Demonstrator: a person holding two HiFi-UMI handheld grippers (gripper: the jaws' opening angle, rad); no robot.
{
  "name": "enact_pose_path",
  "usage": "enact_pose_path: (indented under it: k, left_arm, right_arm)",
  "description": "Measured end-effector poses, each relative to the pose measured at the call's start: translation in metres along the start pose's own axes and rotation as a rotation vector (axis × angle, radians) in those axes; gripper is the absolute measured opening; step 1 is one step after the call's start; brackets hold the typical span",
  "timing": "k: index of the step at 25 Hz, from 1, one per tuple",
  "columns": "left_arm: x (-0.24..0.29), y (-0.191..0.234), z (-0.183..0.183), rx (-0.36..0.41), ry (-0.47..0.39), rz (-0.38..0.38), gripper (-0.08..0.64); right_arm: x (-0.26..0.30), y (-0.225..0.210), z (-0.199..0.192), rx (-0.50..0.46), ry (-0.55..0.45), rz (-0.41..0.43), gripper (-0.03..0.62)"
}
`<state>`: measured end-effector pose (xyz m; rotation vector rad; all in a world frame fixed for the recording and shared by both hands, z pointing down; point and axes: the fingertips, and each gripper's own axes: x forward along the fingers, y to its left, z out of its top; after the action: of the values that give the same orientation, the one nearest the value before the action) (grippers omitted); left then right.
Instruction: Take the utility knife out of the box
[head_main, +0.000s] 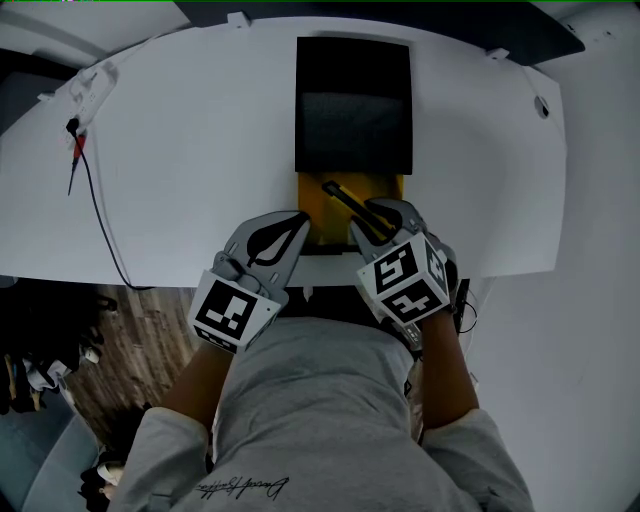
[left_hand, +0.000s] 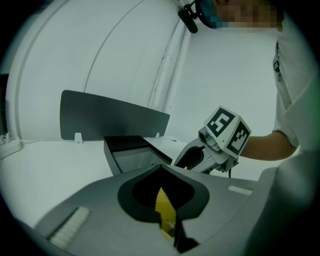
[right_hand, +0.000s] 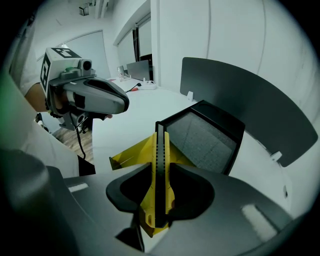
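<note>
**Withdrawal of the knife, head view and both tool views.** The right tool (head_main: 370, 218) is closed on the rear part of the yellow-and-black utility knife (right_hand: 159, 165). The knife's black slider strip faces that tool's camera. It stands tilted up over the yellow cardboard tray (head_main: 322, 215), so it appears to be largely out already (whether its far tip touches the tray cannot be told). The left tool (head_main: 300, 222) is pinched on the tray's near edge, probably to pin this light tray to the white curved surface (head_main: 180, 150) while the knife comes away. Just beyond the tray lies the open black rectangular box (head_main: 353, 100), lined with grey foam. The right forearm (head_main: 445, 370) drives its tool steeply downward. The left forearm (head_main: 195, 385) carries its tool at a shallower slant. The two tools sit near each other at the surface's near edge.
</note>
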<state>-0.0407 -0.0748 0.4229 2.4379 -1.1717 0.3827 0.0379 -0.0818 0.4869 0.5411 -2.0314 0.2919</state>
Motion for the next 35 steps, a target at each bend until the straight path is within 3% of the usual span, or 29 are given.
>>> enact_pose_path:
  k: [35]
  left_arm:
    - [-0.022, -0.011, 0.057, 0.038, -0.088, 0.018, 0.002]
  right_arm:
    - [-0.087, -0.002, 0.049, 0.146, -0.269, -0.026, 0.132]
